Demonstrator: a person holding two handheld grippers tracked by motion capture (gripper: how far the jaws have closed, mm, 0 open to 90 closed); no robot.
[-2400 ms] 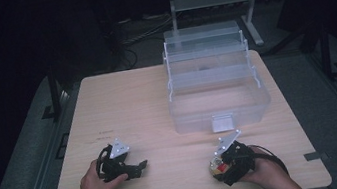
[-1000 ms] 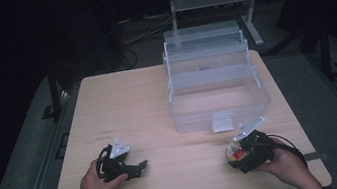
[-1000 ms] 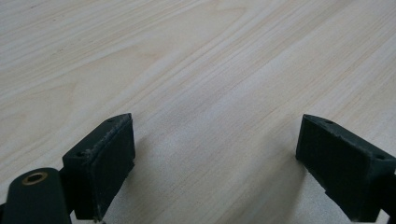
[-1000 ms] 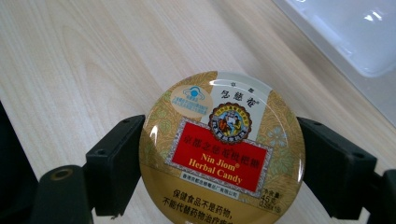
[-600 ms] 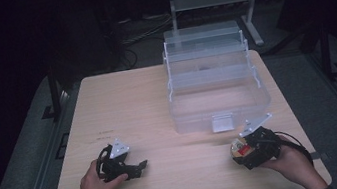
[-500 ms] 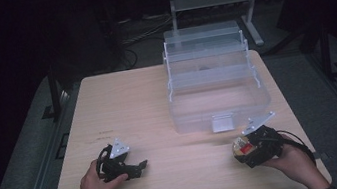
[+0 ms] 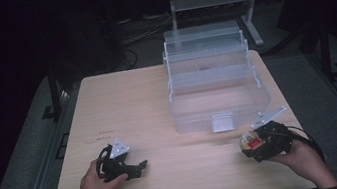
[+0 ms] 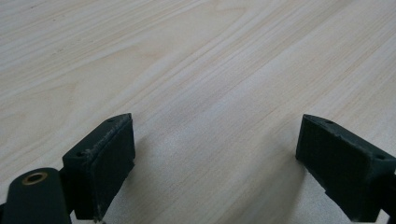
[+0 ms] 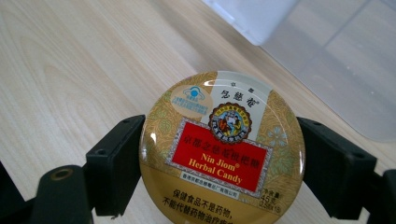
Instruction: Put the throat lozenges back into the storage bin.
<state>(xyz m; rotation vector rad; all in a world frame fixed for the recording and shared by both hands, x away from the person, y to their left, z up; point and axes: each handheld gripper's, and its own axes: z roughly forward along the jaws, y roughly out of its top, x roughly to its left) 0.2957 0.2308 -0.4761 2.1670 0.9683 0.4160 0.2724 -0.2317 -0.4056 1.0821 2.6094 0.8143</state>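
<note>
From the high view, a clear plastic tiered organizer box [image 7: 215,85] stands open at the far right of the wooden table [image 7: 127,105]. The right gripper [image 7: 253,143] is held near the table's front right corner, just short of the box's latch, carrying a round candy tin [image 7: 249,139]. The left gripper [image 7: 137,168] rests at the front left, well apart from the box.

In the left gripper view, the jaws stand wide over bare wood, holding nothing.

In the right gripper view, both jaws clamp the sides of the Nin Jiom Herbal Candy tin, lid facing up, with the box's front wall [image 9: 345,60] just ahead. The pickup looks done; placing the tin in the box remains.
</note>
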